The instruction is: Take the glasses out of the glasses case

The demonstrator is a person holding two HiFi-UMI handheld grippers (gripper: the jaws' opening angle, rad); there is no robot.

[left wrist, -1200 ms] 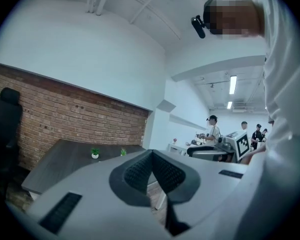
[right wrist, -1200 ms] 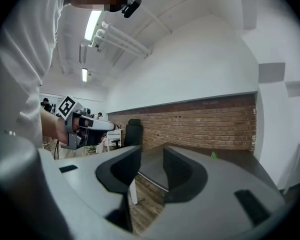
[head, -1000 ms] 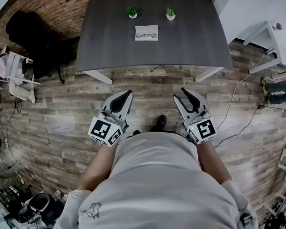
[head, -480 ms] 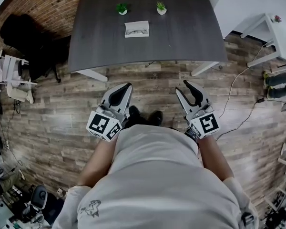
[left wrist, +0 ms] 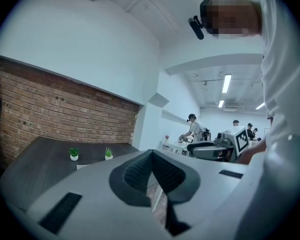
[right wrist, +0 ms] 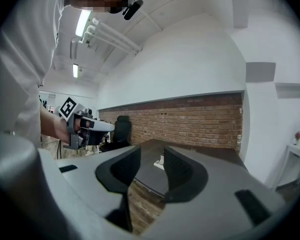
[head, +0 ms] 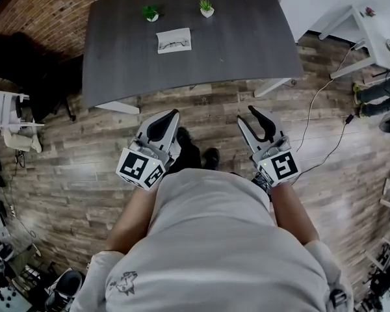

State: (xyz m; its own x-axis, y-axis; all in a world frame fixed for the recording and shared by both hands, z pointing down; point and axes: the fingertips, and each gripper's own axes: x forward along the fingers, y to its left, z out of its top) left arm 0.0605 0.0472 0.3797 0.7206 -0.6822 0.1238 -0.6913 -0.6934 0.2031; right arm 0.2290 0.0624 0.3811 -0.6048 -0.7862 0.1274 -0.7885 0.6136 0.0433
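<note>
L gripper [head: 171, 116] jaws closed, empty. R gripper [head: 246, 114] jaws slightly apart, nothing between. Both low over wood floor [head: 208, 112]. Glasses case [head: 174, 40] lies open w/ glasses [head: 173, 43] inside on dark table [head: 247, 38], well ahead of both, near two potted plants [head: 150, 13].

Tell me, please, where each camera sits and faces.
Head view: on the person's head, looking steeply down at the table; shows torso, left gripper, right gripper.
Left gripper view: on that gripper, facing toward the table along shut jaws; shows right gripper.
Right gripper view: on that gripper, facing the table between parted jaws; shows left gripper.
Shared: all three see the table.
</note>
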